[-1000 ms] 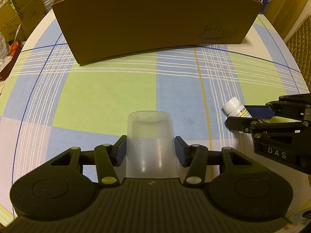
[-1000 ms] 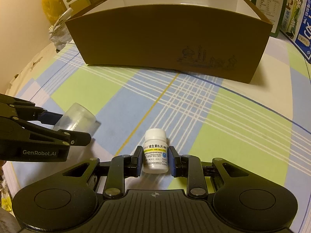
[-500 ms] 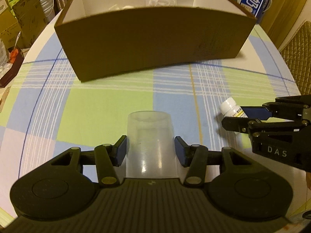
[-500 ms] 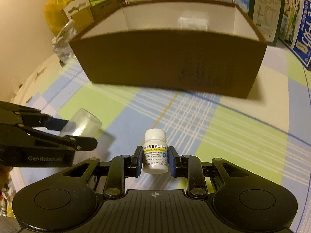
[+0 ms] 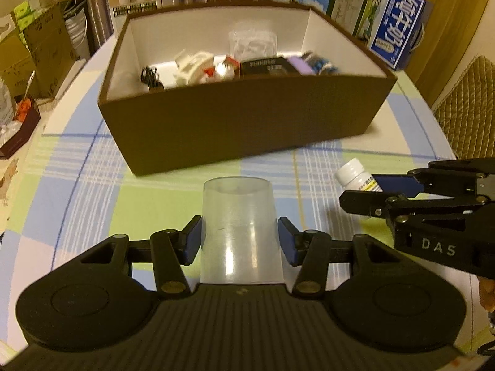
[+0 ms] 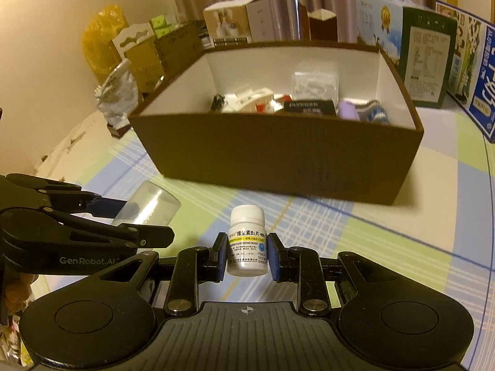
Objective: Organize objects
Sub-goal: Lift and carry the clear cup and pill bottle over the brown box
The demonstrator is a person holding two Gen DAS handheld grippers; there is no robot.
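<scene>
My left gripper (image 5: 239, 241) is shut on a clear plastic cup (image 5: 239, 228), held above the checked tablecloth. The right gripper (image 6: 247, 256) is shut on a small white pill bottle (image 6: 247, 244) with a yellow-banded label. In the left wrist view the bottle (image 5: 355, 177) and right gripper (image 5: 402, 194) show at the right; in the right wrist view the cup (image 6: 148, 204) and left gripper (image 6: 123, 219) show at the left. Ahead stands a brown cardboard box (image 5: 241, 123), white inside, open at the top. Several small items lie at its far end (image 6: 294, 102).
Printed cartons (image 5: 396, 27) stand behind and to the right of the box. More boxes and a yellow bag (image 6: 99, 40) are stacked off the table's left side. A wicker chair back (image 5: 467, 105) is at the right. The round table's edge curves along the left.
Both grippers have risen with their loads. The box's inside and its contents, hidden a second ago behind the near wall, are now visible from above.
</scene>
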